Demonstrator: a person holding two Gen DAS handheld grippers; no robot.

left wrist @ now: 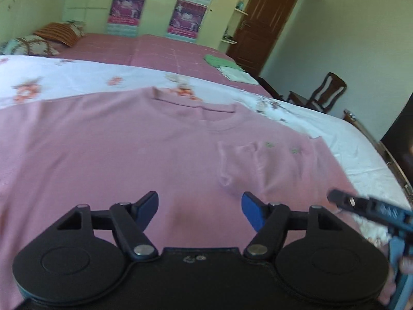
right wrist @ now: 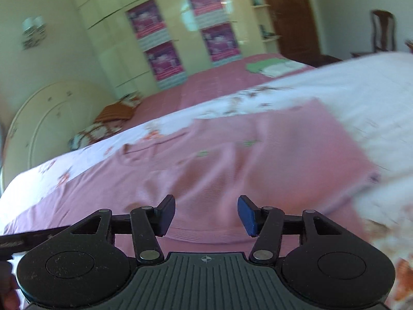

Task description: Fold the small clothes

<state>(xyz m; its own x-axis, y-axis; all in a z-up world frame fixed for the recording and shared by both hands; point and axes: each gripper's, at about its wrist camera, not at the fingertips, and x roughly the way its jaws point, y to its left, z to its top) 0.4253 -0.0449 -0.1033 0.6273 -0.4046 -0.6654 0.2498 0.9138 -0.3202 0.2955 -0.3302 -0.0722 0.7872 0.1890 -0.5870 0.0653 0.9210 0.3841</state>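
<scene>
Pink T-shirt spread flat, both grippers empty above it

Your left gripper point(left wrist: 200, 210) and right gripper point(right wrist: 205, 214) hover wide open, gripping nothing, over the pink T-shirt point(left wrist: 155, 149) lying collar-away on the floral sheet point(left wrist: 77, 75), likely laid flat so you can fold it.

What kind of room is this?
A bedroom, most likely. There's a big bed with pillows at its head, a tall cream wardrobe along the wall, and a pink T-shirt spread flat on a floral sheet, between the two open grippers.
</scene>
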